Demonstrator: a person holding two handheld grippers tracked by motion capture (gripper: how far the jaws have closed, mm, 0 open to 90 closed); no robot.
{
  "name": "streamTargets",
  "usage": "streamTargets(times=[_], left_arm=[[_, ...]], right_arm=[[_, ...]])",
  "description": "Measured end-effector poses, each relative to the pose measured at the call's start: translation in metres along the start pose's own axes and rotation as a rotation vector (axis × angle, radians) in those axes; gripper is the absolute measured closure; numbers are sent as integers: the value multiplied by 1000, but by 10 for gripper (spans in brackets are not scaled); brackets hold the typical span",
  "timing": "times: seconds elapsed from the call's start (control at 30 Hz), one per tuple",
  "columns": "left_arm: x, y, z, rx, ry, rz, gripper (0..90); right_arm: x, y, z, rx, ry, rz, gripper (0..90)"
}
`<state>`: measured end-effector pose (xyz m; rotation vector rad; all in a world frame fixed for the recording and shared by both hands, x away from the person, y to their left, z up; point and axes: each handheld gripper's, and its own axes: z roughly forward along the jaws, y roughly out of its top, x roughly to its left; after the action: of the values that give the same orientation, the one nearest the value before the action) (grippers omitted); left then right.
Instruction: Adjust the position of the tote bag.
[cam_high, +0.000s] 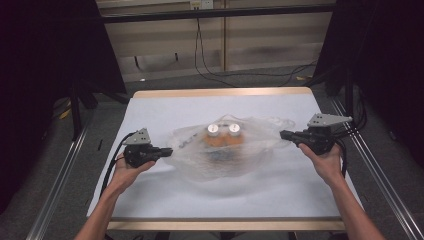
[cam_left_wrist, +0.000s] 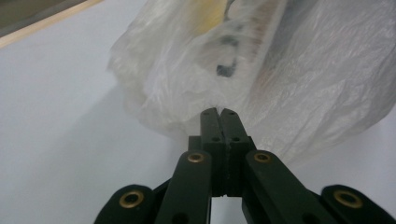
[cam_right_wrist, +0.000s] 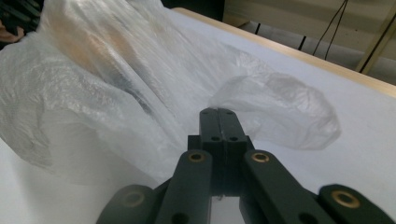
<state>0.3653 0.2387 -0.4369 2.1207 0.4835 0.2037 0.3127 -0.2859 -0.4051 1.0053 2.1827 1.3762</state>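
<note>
While the plastic bag (cam_high: 225, 145) lies mid-worktop (cam_high: 150, 200), the left tool (cam_high: 169, 150) and right tool (cam_high: 283, 134) each pinch its film.

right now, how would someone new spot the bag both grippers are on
Find the white-covered table; near its middle lies the clear plastic bag, crumpled and see-through. The left gripper and the right gripper each pinch one end of it. Unlike anything else there, it is filmy, and two white-capped bottles with orange contents show through it.
</note>
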Motion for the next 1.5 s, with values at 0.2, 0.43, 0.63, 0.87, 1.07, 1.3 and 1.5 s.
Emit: streamTargets(times=[0.2, 0.43, 0.63, 0.87, 1.07, 1.3, 1.5], left_arm=[[-2, -5, 13, 70, -17, 14, 900], [-3, -16, 21, 126, -6, 5, 900], [-5, -26, 26, 187, -17, 20, 900], [-8, -31, 29, 191, -17, 6, 900], [-8, -36, 26, 180, -22, -18, 900], [-9, -37, 24, 170, -26, -29, 894], [-15, -23, 13, 91, -11, -45, 712]], right_arm=[[-1, -18, 3, 57, 8, 10, 900], [-3, -28, 5, 81, 14, 35, 900], [-3, -44, 12, 162, 0, 34, 900], [-8, -59, 23, 234, -8, 37, 900], [-9, -71, 31, 314, -40, 38, 900], [-9, -70, 28, 299, -54, 49, 861], [-8, -58, 15, 192, -43, 93, 662]])
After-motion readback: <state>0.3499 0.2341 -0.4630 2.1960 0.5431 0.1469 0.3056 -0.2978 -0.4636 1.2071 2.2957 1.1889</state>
